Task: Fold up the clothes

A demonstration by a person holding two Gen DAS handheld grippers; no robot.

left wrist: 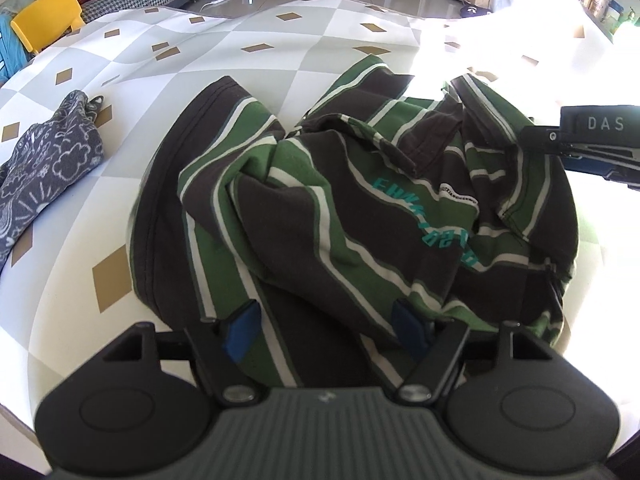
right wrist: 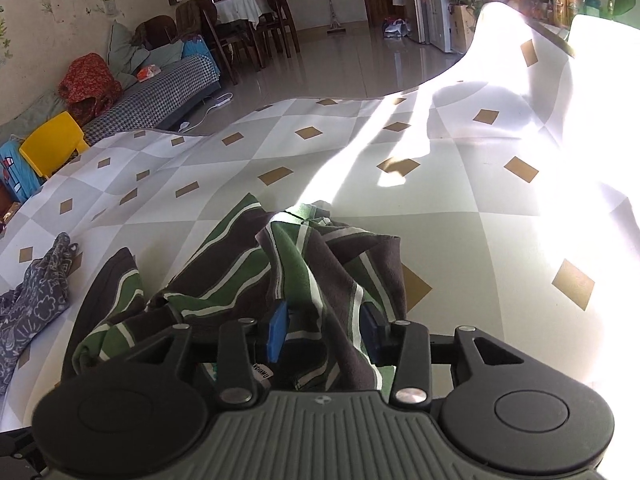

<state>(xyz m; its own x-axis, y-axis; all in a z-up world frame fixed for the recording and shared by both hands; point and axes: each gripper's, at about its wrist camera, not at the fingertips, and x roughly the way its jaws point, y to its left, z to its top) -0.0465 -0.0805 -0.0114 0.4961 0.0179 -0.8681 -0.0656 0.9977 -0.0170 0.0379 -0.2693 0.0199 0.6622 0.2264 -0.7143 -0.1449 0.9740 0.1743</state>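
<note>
A crumpled shirt in green, dark brown and white stripes, with teal lettering, lies on the checkered mat. My left gripper hovers over its near edge. The blue pads stand wide apart with cloth under them, none pinched. My right gripper reaches in from the right at the shirt's far side. In the right wrist view a raised fold of the shirt runs between the right gripper's blue pads. Those pads stand apart and the fold looks loose between them.
A grey garment with white drawings lies at the mat's left side, also in the right wrist view. Behind the mat's far edge are a yellow chair, a sofa and shiny floor. Strong sunlight washes out the mat's right side.
</note>
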